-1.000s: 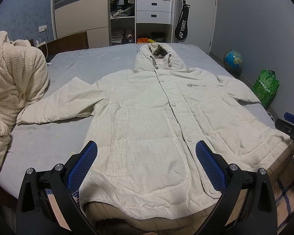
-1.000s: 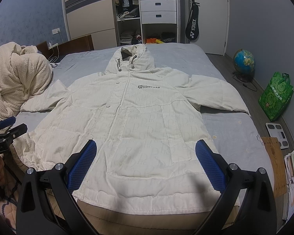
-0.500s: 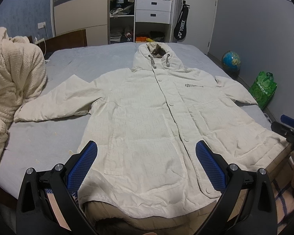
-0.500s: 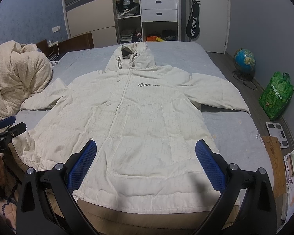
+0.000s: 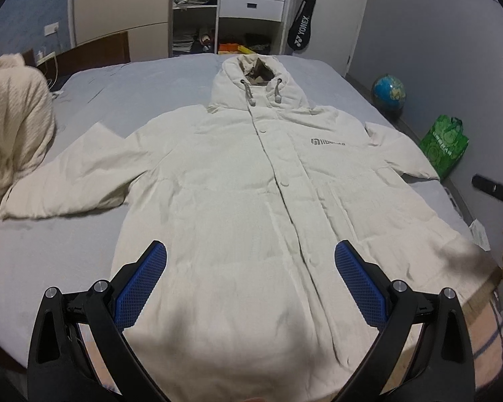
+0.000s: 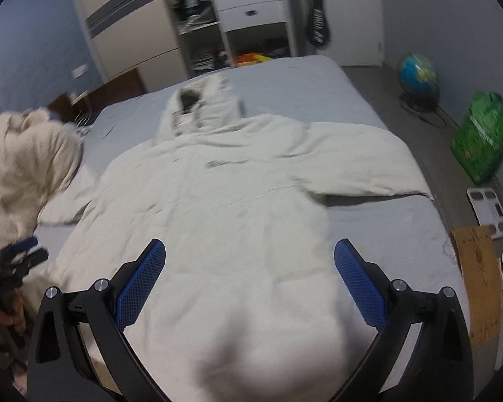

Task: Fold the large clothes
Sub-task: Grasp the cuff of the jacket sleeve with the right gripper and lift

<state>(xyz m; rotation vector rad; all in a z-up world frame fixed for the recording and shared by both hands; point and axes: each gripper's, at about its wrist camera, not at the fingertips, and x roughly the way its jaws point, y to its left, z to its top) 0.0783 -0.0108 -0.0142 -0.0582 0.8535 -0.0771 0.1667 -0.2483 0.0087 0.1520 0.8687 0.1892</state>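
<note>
Where blur smears the right view, coat (image 6: 218, 201) logo unreadable, hem cut off.

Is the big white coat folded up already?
No, the coat lies spread flat on the bed with both sleeves stretched out to the sides.

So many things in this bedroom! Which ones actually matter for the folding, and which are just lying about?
For the job:
coat, spread flat on the bed
left gripper, open
right gripper, open

Lying about:
blanket
globe
green bag
racket bag
scale
</note>
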